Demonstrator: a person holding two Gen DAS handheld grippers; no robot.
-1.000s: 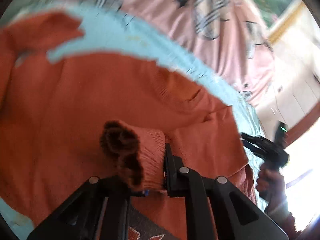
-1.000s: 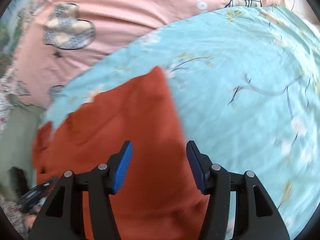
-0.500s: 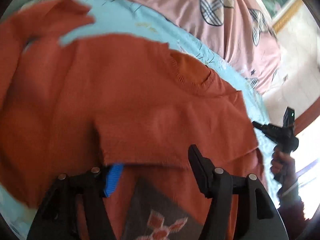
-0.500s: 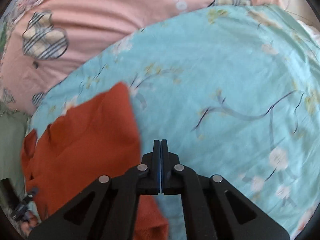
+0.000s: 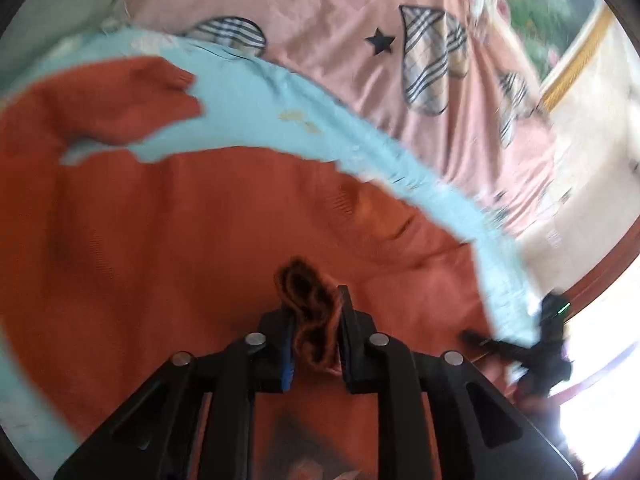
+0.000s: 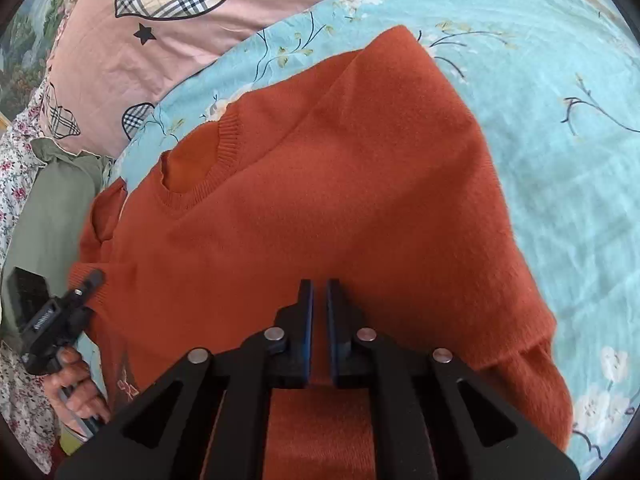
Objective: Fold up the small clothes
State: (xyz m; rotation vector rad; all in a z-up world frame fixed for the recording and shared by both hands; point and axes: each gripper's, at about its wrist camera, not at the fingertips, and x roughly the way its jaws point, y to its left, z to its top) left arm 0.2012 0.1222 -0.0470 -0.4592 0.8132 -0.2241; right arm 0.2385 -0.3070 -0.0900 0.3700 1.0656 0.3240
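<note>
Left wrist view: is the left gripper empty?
No, the left gripper is shut on a bunched fold of the orange sweater.

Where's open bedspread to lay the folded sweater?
Bare blue bedspread lies right of the orange sweater, out to the frame edge. A narrower strip runs between the sweater's neckline and the pink quilt. The left side is crowded: green cloth and the left tongs.

Ahead of your right claw point(image 6: 316, 300), the bed's light blue floral sheet point(image 6: 560, 128) carries the orange sweater point(image 6: 320, 200) spread directly under the fingers; a pink quilt point(image 6: 180, 52) lies beyond, up-left.
</note>
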